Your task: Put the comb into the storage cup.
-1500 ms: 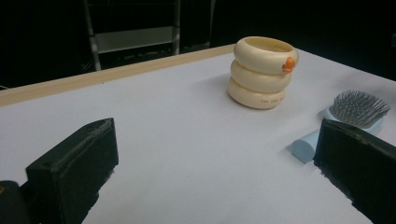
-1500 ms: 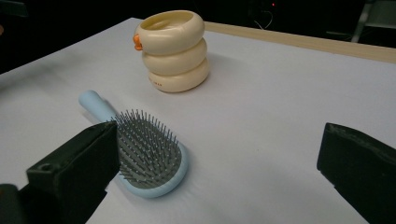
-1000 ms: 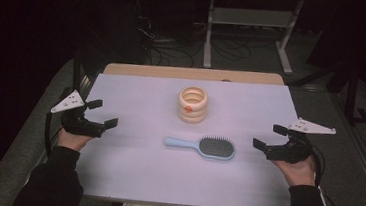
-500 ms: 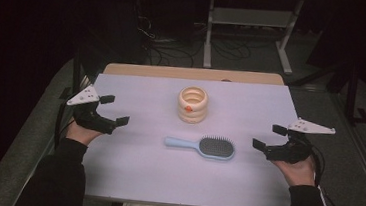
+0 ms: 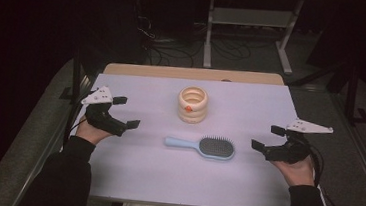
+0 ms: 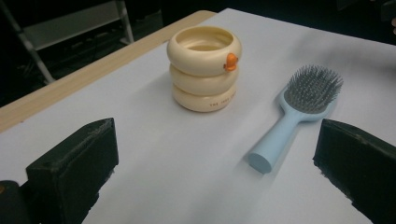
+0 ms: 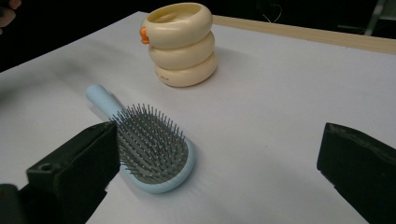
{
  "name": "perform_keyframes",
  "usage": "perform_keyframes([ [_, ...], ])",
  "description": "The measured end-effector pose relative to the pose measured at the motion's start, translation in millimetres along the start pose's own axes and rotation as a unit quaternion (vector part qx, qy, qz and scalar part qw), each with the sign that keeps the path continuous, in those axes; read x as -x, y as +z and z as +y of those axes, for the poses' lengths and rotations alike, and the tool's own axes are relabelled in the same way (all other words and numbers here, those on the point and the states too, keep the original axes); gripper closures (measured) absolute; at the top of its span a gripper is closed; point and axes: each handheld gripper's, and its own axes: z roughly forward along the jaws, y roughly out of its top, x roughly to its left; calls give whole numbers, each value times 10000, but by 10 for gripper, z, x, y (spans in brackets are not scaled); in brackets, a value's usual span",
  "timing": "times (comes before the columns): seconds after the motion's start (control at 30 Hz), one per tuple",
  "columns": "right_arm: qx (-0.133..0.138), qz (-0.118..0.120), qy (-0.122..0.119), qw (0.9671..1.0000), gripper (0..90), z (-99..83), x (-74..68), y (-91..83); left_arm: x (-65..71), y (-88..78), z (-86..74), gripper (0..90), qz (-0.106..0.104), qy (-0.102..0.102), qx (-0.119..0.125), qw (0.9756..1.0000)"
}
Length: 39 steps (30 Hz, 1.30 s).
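Both the left gripper point(image 5: 123, 112) and right gripper point(image 5: 268, 138) hang wide apart (nothing held), and a careless reach could knock the hairbrush point(image 5: 201, 147) toward the desk's point(image 5: 129, 173) near edge.

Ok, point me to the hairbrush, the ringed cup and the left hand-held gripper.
hairbrush point(image 5: 216, 148), high view, on the bristle pad.
ringed cup point(image 5: 192, 105), high view, on its middle ring.
left hand-held gripper point(image 5: 126, 112), high view, midway between its open fingertips.
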Motion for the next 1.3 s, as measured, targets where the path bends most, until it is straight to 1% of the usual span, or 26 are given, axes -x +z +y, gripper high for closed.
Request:
perform_keyframes([
  [0.17, -18, 19, 6, 10000, 0, -1, 0, 5, 30, 73, 37, 0, -106, 103, -101, 9998],
  [0.3, -41, 33, -1, 10000, 0, -2, 1, 12, 49, 138, 77, 0, -206, 143, -155, 9996],
  [0.4, -66, 55, 6, 10000, 0, -3, -1, 17, 51, 192, 114, 0, -284, 205, -257, 9991],
  [0.47, -77, 55, 3, 10000, 0, -3, -2, 18, 50, 224, 138, 0, -324, 198, -281, 9989],
  [0.7, -63, 81, 15, 9999, 0, -4, 0, 17, 80, 315, 223, 0, -431, 292, -337, 9981],
  [0.87, -76, 88, 13, 9999, 0, -4, -3, 17, 100, 397, 273, 0, -573, 337, -442, 9968],
  [0.97, -74, 98, 12, 9999, 0, -4, -3, 17, 101, 443, 310, 0, -635, 321, -429, 9965],
  [1.03, -66, 107, 17, 9999, 0, -4, -2, 16, 104, 476, 334, 0, -665, 354, -436, 9962],
  [1.1, -65, 111, 18, 9999, 0, -5, -1, 15, 111, 509, 355, 0, -709, 368, -468, 9957],
  [1.13, -74, 119, 17, 9999, 0, -5, -1, 16, 116, 544, 372, 0, -769, 365, -513, 9951],
  [1.2, -75, 118, 16, 9999, 0, -5, -2, 17, 119, 561, 384, 0, -790, 380, -543, 9947],
  [1.3, -80, 114, 8, 9999, 0, -5, -2, 19, 142, 606, 434, 0, -879, 413, -557, 9937],
])
